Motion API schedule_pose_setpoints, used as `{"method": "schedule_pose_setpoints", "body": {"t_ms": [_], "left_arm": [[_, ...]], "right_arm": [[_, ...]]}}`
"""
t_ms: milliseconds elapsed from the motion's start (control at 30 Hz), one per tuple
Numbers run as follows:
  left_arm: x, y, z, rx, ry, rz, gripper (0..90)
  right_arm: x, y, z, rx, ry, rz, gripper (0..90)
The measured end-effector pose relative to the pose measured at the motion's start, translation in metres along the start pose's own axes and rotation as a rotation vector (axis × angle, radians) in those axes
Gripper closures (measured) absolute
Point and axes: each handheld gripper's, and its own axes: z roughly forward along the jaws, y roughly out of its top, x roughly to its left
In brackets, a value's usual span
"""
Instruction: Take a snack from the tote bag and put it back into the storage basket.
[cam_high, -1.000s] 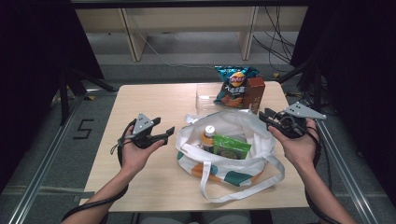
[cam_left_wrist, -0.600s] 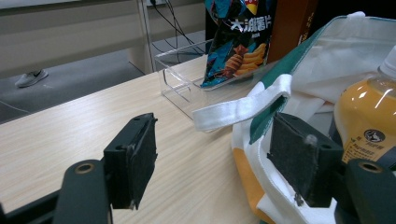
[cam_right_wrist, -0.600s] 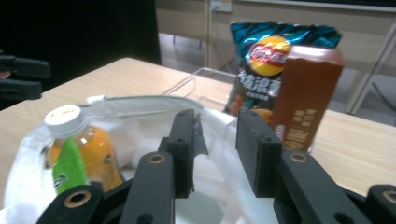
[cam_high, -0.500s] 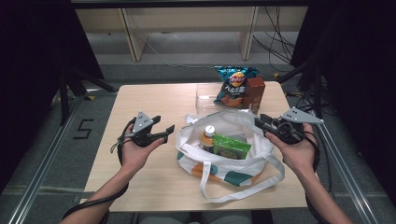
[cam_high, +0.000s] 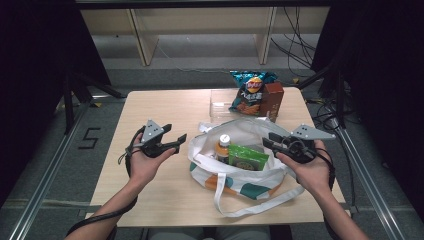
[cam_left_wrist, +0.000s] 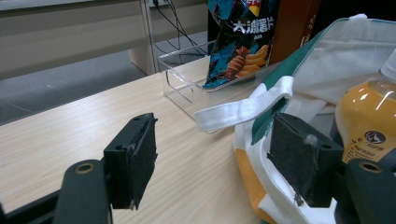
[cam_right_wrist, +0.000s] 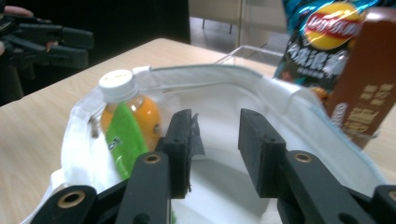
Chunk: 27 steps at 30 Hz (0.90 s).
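Note:
A white tote bag (cam_high: 250, 177) with green and orange patches lies open at the table's middle. Inside it stand an orange bottle (cam_high: 224, 145) with a white cap and a green packet (cam_high: 247, 157). My left gripper (cam_high: 176, 135) hovers open just left of the bag, level with its white strap (cam_left_wrist: 243, 105). My right gripper (cam_high: 270, 140) is at the bag's right rim and points into it. Its jaws have just been opening and nothing is between them. In the right gripper view the bottle (cam_right_wrist: 130, 109) and packet (cam_right_wrist: 123, 140) sit left of the jaws.
Behind the bag stand a blue chips bag (cam_high: 250, 90), a brown box (cam_high: 272, 100) and a clear plastic container (cam_high: 222, 102). The wooden table (cam_high: 150, 200) has bare room at its left and front. Dark frames and cables flank both table sides.
My right gripper has moved left and slightly down to the bag's right rim, and its jaws stand a little wider. The left gripper has stayed where it was.

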Motion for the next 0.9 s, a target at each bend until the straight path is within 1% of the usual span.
{"method": "schedule_pose_setpoints", "body": {"t_ms": [33, 67, 100, 133, 167, 200, 233, 267, 300, 333, 367, 400, 433, 467, 500, 533, 567, 600, 633, 667, 700, 733, 767, 833, 867, 900], "left_arm": [[0.000, 0.000, 0.000, 0.000, 0.000, -0.001, 31.0], [-0.001, 0.000, 0.000, -0.001, 0.000, 0.000, 31.0], [-0.001, 0.000, 0.000, -0.001, 0.000, -0.002, 31.0], [-0.001, 0.000, 0.000, -0.001, 0.000, 0.001, 31.0], [-0.001, 0.000, 0.000, -0.001, 0.000, 0.002, 31.0], [-0.001, 0.000, 0.000, -0.001, 0.000, 0.002, 31.0], [-0.001, 0.000, 0.000, 0.001, -0.002, 0.005, 31.0], [-0.001, 0.000, 0.000, 0.001, -0.002, 0.004, 31.0], [-0.001, 0.000, 0.001, -0.005, -0.007, 0.000, 31.0], [-0.001, 0.000, 0.001, -0.005, -0.007, -0.003, 31.0], [-0.002, 0.000, 0.000, 0.000, -0.003, -0.001, 31.0], [-0.001, 0.000, 0.000, 0.000, -0.003, 0.006, 31.0], [-0.001, 0.000, 0.000, 0.000, -0.002, 0.005, 31.0], [-0.001, 0.000, 0.000, 0.000, -0.001, 0.003, 31.0], [-0.001, 0.000, 0.000, 0.000, 0.000, 0.002, 31.0], [-0.001, 0.000, 0.000, 0.000, 0.000, 0.001, 31.0], [-0.001, 0.000, 0.000, 0.000, 0.000, 0.001, 31.0], [-0.001, 0.000, 0.000, 0.000, 0.000, 0.002, 31.0], [-0.001, 0.000, -0.001, -0.001, 0.000, 0.003, 31.0], [-0.001, 0.000, -0.001, -0.002, -0.001, 0.002, 31.0], [-0.001, 0.000, -0.001, -0.002, 0.000, 0.002, 31.0], [-0.001, 0.000, -0.001, -0.002, 0.000, 0.002, 31.0], [-0.001, 0.000, -0.001, -0.002, 0.000, 0.002, 31.0], [-0.001, 0.000, -0.001, -0.002, 0.000, 0.002, 31.0], [-0.001, 0.000, -0.001, -0.001, 0.000, 0.001, 31.0], [-0.001, 0.000, -0.001, -0.001, 0.000, 0.002, 31.0]], "right_arm": [[0.002, -0.001, -0.001, 0.022, 0.013, 0.020, 65.5], [0.003, -0.002, 0.000, 0.015, 0.014, 0.020, 65.2], [0.004, -0.002, 0.000, 0.017, 0.026, 0.007, 64.7], [0.005, -0.002, 0.000, 0.020, 0.024, 0.009, 64.0], [0.006, -0.002, -0.001, 0.034, 0.037, 0.007, 63.4], [0.008, -0.003, -0.001, 0.039, 0.049, 0.021, 63.0], [0.010, -0.004, 0.000, 0.025, 0.045, 0.033, 62.4], [0.009, -0.006, 0.001, 0.030, 0.060, 0.021, 61.4], [0.010, -0.007, 0.002, 0.039, 0.071, 0.029, 60.7], [0.013, -0.009, 0.003, 0.039, 0.061, 0.047, 60.1], [0.012, -0.010, 0.004, 0.056, 0.082, 0.038, 59.6], [0.013, -0.011, 0.004, 0.057, 0.080, 0.047, 59.2], [0.012, -0.011, 0.004, 0.067, 0.076, 0.028, 58.8], [0.012, -0.012, 0.005, 0.064, 0.079, 0.031, 58.2], [0.012, -0.012, 0.007, 0.060, 0.091, 0.021, 57.6], [0.012, -0.013, 0.007, 0.060, 0.090, 0.023, 57.2], [0.013, -0.014, 0.008, 0.077, 0.097, 0.028, 56.5], [0.013, -0.014, 0.008, 0.086, 0.106, 0.019, 55.9], [0.017, -0.016, 0.009, 0.084, 0.086, 0.063, 55.5], [0.015, -0.016, 0.009, 0.103, 0.101, 0.035, 55.5], [0.017, -0.018, 0.010, 0.093, 0.096, 0.051, 55.4], [0.017, -0.019, 0.011, 0.086, 0.100, 0.050, 55.4], [0.015, -0.018, 0.011, 0.109, 0.107, 0.015, 55.4], [0.016, -0.021, 0.013, 0.104, 0.115, 0.022, 55.5], [0.016, -0.020, 0.012, 0.127, 0.111, 0.022, 55.6], [0.016, -0.020, 0.012, 0.131, 0.113, 0.012, 55.9]]}}
